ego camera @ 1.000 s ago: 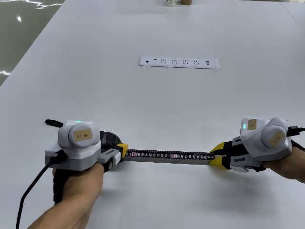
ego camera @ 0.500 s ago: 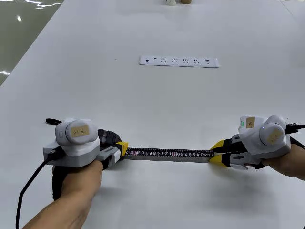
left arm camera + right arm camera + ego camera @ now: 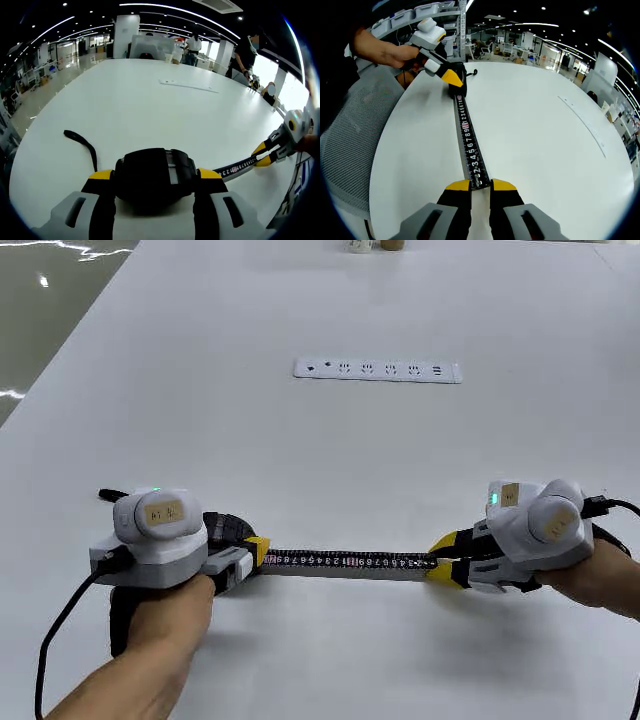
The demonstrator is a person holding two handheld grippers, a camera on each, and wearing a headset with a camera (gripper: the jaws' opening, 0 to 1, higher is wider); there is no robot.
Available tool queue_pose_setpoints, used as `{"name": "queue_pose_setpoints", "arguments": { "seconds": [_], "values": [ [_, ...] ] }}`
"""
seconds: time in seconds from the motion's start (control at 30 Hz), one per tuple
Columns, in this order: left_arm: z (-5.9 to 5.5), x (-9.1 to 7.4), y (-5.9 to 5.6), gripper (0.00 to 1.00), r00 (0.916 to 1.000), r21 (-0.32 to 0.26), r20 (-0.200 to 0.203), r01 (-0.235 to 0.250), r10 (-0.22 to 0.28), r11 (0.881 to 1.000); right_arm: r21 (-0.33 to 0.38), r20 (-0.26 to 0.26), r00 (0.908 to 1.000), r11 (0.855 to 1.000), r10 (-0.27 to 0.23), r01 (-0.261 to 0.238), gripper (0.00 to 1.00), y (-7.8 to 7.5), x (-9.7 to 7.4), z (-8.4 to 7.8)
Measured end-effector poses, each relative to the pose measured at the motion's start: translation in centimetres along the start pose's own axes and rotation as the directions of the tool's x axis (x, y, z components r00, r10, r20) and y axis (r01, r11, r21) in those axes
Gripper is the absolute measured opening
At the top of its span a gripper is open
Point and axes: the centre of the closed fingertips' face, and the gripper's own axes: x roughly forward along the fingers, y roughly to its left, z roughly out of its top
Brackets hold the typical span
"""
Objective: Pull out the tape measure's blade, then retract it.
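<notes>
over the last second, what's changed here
The right tongs, shut on the blade at its tip, moved a little toward the left tongs, so less blade shows outside the case. The left tongs stayed clamped on the case in the same spot. The power strip did not move.

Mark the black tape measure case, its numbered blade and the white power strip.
black tape measure case (image 3: 152,172), left gripper view, top.
numbered blade (image 3: 468,145), right gripper view, mid-length.
white power strip (image 3: 378,370), head view, middle.

**Blade out, running left to right**

I found the black tape measure (image 3: 228,532) at the near left, its wrist strap (image 3: 112,496) trailing further left. Its dark numbered blade (image 3: 345,562) stretched straight rightward, printed face up.
</notes>
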Motion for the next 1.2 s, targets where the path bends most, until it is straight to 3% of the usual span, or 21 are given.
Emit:
{"name": "queue_pose_setpoints", "arguments": {
  "seconds": [1.2],
  "values": [
    [0.0,-0.1,-0.1,0.58,0.9999,-0.007,-0.002,0.015,-0.015,1.000,-0.005,0.023,0.9993,1.000,0.028,-0.028,0.10,0.9,2.1,2.6]
  ]
}}
